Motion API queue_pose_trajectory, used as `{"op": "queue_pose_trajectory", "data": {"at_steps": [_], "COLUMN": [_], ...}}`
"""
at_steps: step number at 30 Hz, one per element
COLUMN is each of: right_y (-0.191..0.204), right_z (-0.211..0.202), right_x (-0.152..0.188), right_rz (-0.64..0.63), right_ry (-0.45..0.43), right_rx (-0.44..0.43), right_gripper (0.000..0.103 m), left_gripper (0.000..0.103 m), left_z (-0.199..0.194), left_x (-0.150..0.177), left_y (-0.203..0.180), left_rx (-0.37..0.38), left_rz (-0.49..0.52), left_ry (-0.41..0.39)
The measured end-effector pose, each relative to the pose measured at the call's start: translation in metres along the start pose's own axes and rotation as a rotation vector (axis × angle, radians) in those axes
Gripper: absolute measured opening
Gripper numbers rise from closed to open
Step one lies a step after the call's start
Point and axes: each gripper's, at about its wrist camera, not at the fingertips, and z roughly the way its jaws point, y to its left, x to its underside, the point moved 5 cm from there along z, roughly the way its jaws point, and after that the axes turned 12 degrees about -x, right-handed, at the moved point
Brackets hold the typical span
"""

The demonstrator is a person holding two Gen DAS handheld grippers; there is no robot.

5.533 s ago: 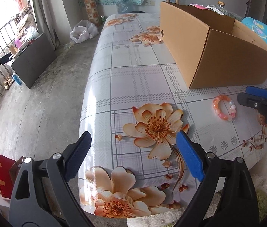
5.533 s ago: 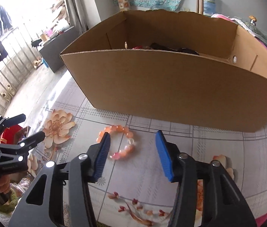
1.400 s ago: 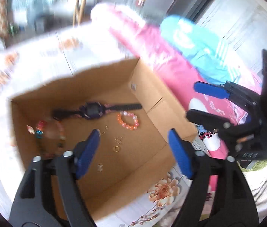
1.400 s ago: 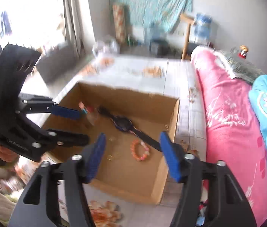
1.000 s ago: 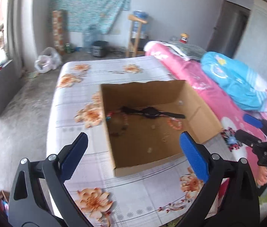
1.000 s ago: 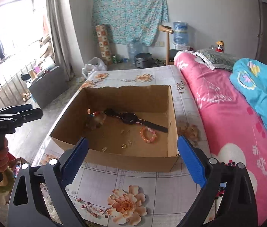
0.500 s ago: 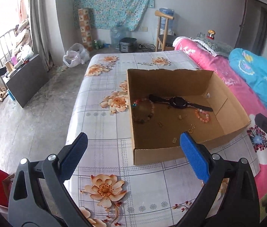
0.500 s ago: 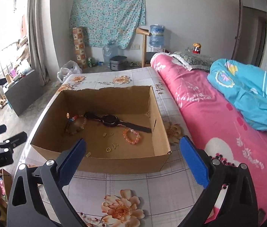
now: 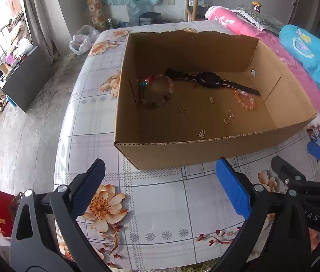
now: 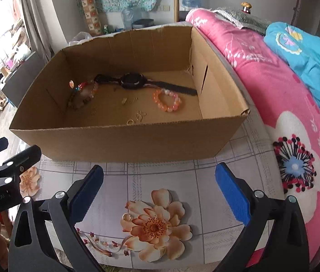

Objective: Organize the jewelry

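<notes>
A floral-print tablecloth (image 9: pixel 160 204) covers the table, giving a flat base for the open cardboard box (image 10: pixel 123 140), which serves as the collecting place for the jewelry. On its floor lie a black wristwatch (image 10: pixel 132 80), a dark beaded bracelet (image 9: pixel 157 93) near the left wall, an orange-pink beaded bracelet (image 10: pixel 167 102) and small gold rings (image 10: pixel 130 121), loosely spread. The left gripper (image 9: pixel 160 192) and right gripper (image 10: pixel 160 190) hover before the box's near wall, jaws wide and empty, suggesting nothing remains outside to carry.
</notes>
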Motion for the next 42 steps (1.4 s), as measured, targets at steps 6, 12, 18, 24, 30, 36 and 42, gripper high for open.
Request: {"op": "queue_pose_trajectory", "data": {"at_steps": [6, 12, 18, 24, 30, 36, 42], "right_y": [-0.002, -0.002, -0.004, -0.008, -0.005, -0.004, -0.004], "right_z": [0.003, 0.004, 0.005, 0.004, 0.001, 0.002, 0.001], "right_x": [-0.005, -0.009, -0.01, -0.013, -0.015, -0.015, -0.014], "right_rz": [-0.012, -0.025, -0.018, 0.001, -0.008, -0.01, -0.009], "right_ry": [0.007, 0.012, 0.017, 0.013, 0.006, 0.008, 0.01], "right_rx": [0.023, 0.025, 0.013, 0.013, 0.011, 0.008, 0.014], "right_gripper": [0.096, 0.096, 0.096, 0.096, 0.096, 0.096, 0.096], "left_gripper": [0.094, 0.094, 0.094, 0.094, 0.094, 0.094, 0.094], "left_z": [0.005, 0.006, 0.014, 0.016, 0.017, 0.017, 0.017], "left_x": [-0.006, -0.008, -0.006, -0.006, -0.005, -0.004, -0.003], "left_y": [-0.006, -0.007, -0.005, -0.005, -0.007, -0.006, -0.006], "left_rx": [-0.003, -0.002, 0.002, -0.001, 0.005, 0.004, 0.006], "left_rz": [-0.01, -0.028, -0.042, -0.038, -0.032, -0.031, -0.032], "left_ry": [0.021, 0.036, 0.071, 0.078, 0.083, 0.084, 0.083]}}
